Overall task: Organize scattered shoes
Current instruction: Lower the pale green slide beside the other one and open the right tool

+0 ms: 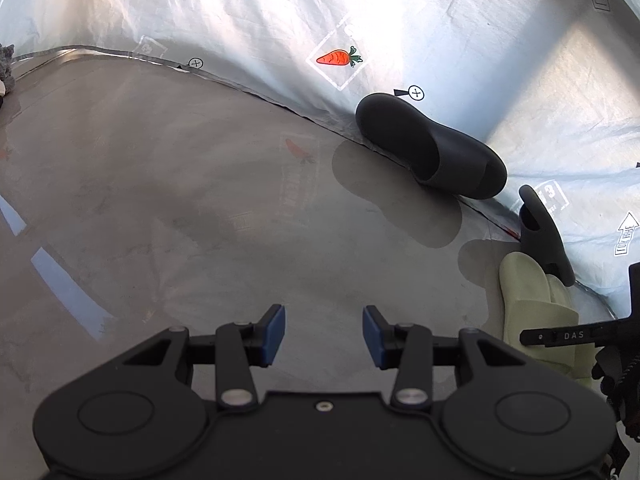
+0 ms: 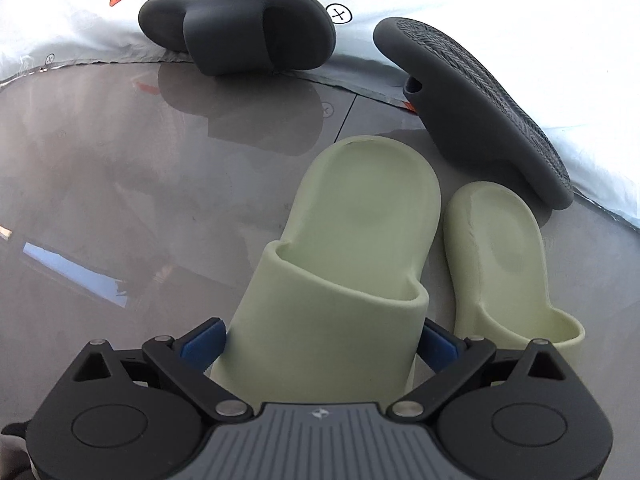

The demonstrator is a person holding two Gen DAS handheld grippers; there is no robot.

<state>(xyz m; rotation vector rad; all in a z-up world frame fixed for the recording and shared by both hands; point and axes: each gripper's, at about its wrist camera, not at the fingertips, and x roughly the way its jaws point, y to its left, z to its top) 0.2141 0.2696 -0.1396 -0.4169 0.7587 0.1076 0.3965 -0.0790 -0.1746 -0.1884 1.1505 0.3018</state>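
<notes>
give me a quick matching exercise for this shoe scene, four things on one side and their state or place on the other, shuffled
Things:
1. left gripper
2. right gripper
3. dark slide on the left
4. dark slide on the right

States:
A. tipped up, tread sole showing
B. fingers either side of the big green slide
C. open, nothing between the fingers
D. lying against the white sheet, strap opening visible

Pairs: 1-C, 2-B, 3-D, 4-A

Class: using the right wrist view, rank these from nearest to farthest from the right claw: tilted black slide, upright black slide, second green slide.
1. Second green slide, just right of the right claw.
2. Tilted black slide, farther right, sole showing.
3. Upright black slide, far left, against the sheet.
</notes>
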